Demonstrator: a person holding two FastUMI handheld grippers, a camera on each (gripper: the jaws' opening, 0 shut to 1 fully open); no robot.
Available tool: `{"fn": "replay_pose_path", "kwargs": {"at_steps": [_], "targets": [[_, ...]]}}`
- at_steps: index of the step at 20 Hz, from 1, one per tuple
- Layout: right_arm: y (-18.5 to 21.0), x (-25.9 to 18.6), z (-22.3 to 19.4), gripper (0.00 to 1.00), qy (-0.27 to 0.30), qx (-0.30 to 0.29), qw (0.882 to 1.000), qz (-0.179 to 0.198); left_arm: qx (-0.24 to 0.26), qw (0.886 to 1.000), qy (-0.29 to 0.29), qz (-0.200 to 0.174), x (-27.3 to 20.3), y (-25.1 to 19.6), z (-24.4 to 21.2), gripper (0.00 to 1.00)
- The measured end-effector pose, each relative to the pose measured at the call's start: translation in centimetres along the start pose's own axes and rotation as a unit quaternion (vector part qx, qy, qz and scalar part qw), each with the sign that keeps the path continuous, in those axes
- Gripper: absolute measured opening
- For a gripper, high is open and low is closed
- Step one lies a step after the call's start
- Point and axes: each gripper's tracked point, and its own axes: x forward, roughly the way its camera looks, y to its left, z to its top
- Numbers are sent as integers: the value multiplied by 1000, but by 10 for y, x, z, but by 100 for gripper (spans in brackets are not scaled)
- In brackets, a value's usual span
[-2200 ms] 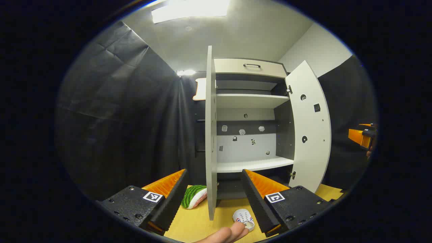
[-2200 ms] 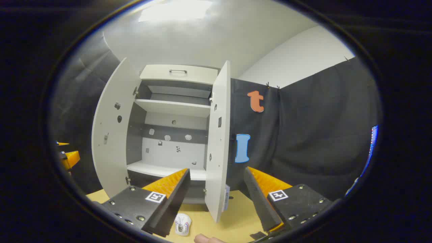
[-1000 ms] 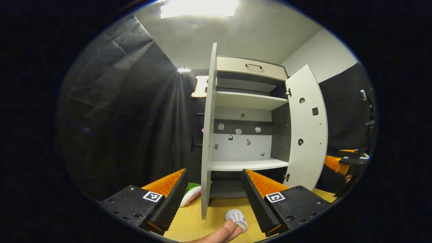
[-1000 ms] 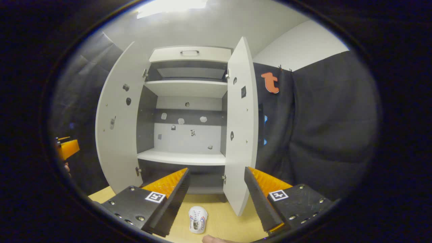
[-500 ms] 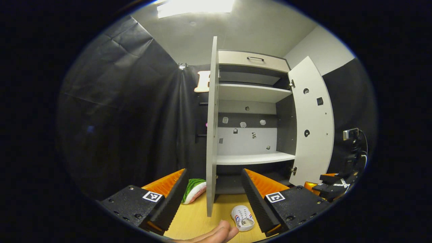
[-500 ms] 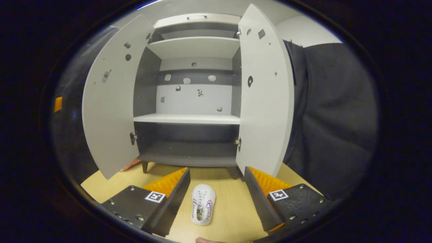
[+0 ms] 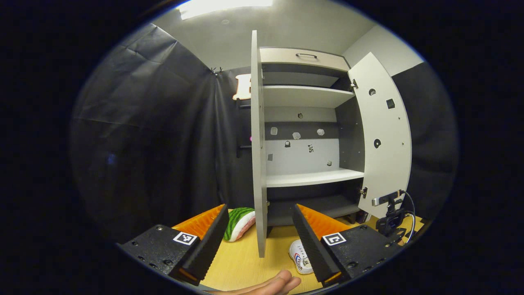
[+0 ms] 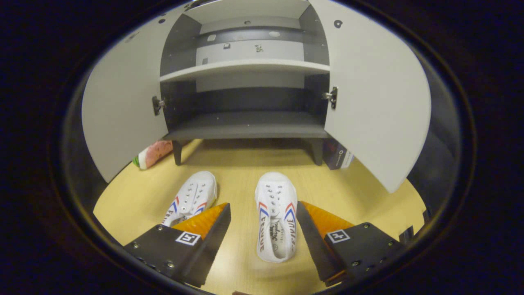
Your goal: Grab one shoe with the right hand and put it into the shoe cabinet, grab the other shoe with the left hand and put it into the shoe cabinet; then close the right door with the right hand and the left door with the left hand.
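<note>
Two white shoes with red and blue stripes lie on the wooden surface in front of the shoe cabinet (image 8: 249, 129). In the right gripper view one shoe (image 8: 275, 215) lies toe toward the cabinet between the fingers of my open right gripper (image 8: 262, 229), not pressed by either. The other shoe (image 8: 190, 198) lies to its left, partly behind the left finger. Both doors stand wide open: left door (image 8: 118, 110), right door (image 8: 376, 102). My left gripper (image 7: 260, 229) is open and held higher, facing the left door's edge (image 7: 258, 143); a shoe (image 7: 301, 256) peeks out beside its right finger.
A watermelon-patterned object (image 7: 239, 223) lies on the surface by the cabinet's left leg, behind the left door. A small dark box (image 8: 337, 155) stands under the right door. A hand's fingers (image 7: 266, 284) show at the bottom. The cabinet's white middle shelf (image 7: 313, 178) is bare.
My right gripper has dropped and tipped down toward the surface, so a shoe now lies between its open fingers and the second shoe has come into view. The left gripper has barely shifted.
</note>
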Motion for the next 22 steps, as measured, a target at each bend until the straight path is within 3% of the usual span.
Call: {"fn": "replay_pose_path", "kwargs": {"at_steps": [6, 7, 10, 12, 14, 15, 17, 19, 22], "targets": [[16, 29, -42, 91, 60, 43, 997, 17, 3, 1000, -11, 9, -2, 13, 0, 95], [18, 33, -45, 81, 65, 52, 996, 26, 3, 1000, -11, 6, -2, 12, -1, 95], [16, 49, -43, 80, 55, 108, 991, 49, 2, 1000, -8, 1, 0, 13, -5, 95], [5, 53, -48, 66, 53, 118, 991, 40, 1, 1000, -12, 2, 2, 15, -4, 96], [3, 59, -43, 21, 24, 133, 989, 57, 2, 1000, -15, -1, 3, 13, -4, 95], [4, 60, -45, 14, 23, 132, 989, 70, 2, 1000, -17, -2, 4, 12, -3, 95], [4, 60, -42, 5, 15, 129, 989, 70, 1, 1000, -16, -8, 4, 6, -5, 95], [3, 53, -36, 5, -7, 119, 990, 73, 1, 1000, -17, -12, 3, 1, -5, 95], [5, 52, -34, 1, -30, 173, 981, 88, 3, 999, -24, -24, -1, -11, -5, 95]]}}
